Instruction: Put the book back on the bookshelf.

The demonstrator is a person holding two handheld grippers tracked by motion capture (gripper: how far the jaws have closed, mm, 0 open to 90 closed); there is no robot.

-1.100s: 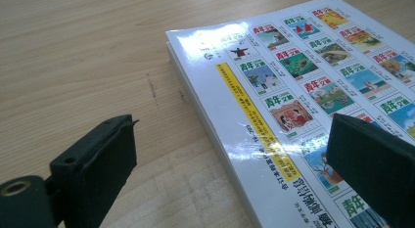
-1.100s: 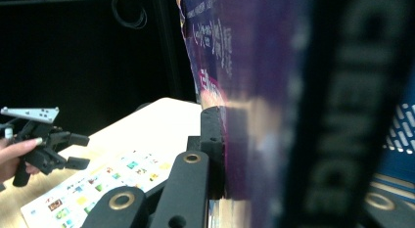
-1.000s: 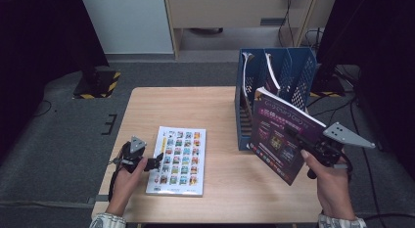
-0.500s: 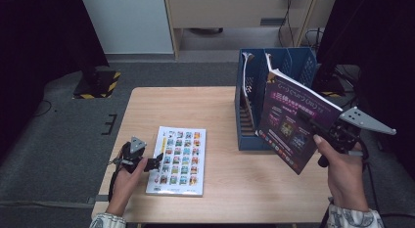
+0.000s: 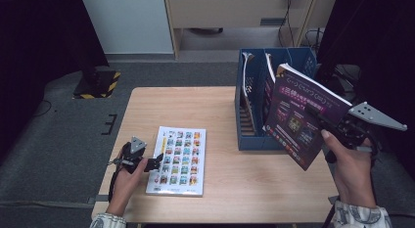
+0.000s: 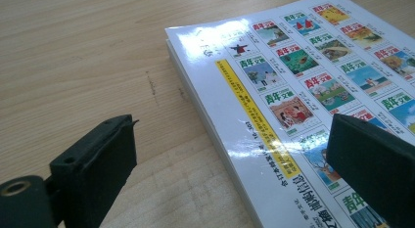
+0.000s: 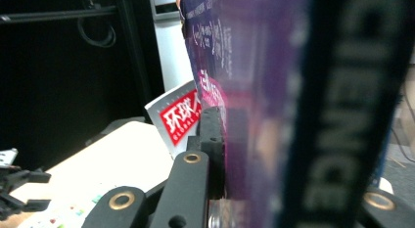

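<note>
Two grippers: the right gripper (image 5: 327,121) clamps its fingers on a purple magazine (image 5: 299,118), held tilted above the surface (image 5: 235,189) beside a blue file rack (image 5: 254,140). Left gripper (image 5: 155,163) fingers spread apart at a flat-lying booklet (image 5: 178,159).

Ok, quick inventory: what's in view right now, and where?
Purple magazine: one, purple, tilted in the air by the file rack, clamped in the right gripper.
White magazine: one, white with rows of small colour pictures, flat on the table's near left.
File rack: one, blue, upright on the table's right side, at least one magazine in it.
Table: one, light wood, centre.
Striped block: one, black and yellow, on the floor at far left.
Left gripper: one, black, jaws open at the white magazine's left edge.
Right gripper: one, black, shut on the purple magazine.
</note>
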